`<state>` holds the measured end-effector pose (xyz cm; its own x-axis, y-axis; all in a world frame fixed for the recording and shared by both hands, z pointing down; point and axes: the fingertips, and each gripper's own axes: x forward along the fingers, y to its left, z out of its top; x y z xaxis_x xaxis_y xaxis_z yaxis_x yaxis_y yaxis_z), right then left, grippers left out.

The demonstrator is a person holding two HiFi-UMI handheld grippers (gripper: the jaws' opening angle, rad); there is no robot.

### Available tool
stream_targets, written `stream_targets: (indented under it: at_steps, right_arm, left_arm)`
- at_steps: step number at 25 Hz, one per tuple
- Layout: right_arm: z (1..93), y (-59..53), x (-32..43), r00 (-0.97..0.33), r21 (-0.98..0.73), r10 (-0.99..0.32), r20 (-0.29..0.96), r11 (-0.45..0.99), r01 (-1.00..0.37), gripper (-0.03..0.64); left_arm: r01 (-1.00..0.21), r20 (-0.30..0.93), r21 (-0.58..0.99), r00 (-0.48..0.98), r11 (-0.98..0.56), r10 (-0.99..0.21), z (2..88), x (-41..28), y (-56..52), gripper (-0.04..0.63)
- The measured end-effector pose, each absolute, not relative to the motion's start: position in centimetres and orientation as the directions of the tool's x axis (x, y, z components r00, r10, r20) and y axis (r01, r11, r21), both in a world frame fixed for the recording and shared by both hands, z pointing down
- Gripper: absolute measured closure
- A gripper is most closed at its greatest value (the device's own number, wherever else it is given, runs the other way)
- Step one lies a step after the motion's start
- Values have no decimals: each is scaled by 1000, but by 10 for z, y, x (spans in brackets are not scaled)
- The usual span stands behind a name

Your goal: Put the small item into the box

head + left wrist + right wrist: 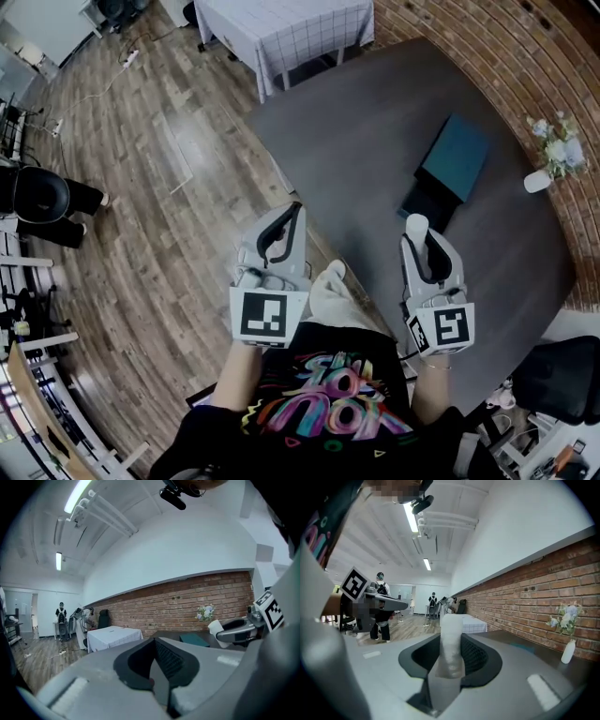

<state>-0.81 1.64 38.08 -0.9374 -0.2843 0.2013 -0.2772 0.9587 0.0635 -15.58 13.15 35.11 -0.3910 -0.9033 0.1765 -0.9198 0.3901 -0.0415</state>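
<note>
My right gripper (419, 236) is shut on a small white item (415, 223) that stands upright between its pads (451, 641) and sticks out past the tips. A teal box (457, 155) with a darker part on its near side lies on the dark round table (356, 131), a short way beyond the right gripper. My left gripper (293, 212) hovers over the table's near left edge, shut, with nothing in it (154, 641). In the left gripper view the box (194, 640) lies ahead, and the right gripper with the white item (216, 629) is to the right.
A white vase of flowers (553, 155) stands at the table's right edge by the brick wall (543, 597). A table with a white checked cloth (281, 33) stands beyond on the wooden floor. A person (42, 197) sits far left, and others stand far off.
</note>
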Motion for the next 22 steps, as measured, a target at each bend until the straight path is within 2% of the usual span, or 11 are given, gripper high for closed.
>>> stream_targets:
  at_steps: [7,14,22]
  right_arm:
    - [376,-47,-25,-904,58,-373,210,927,-370,485]
    - [376,-114,-2,-855,24,-471,219,878,-478,485]
    - [379,-147,18,-789,22,-570,229,813,-581,485]
  left_arm:
    - [-966,192,-51,-258,253,-947,345,-180,36,594]
    - [-990,191,-65,-132,122,-973,335,-165,-53,594]
    - [-997,197,-73,-16,2,-980,332,-149,-105,594]
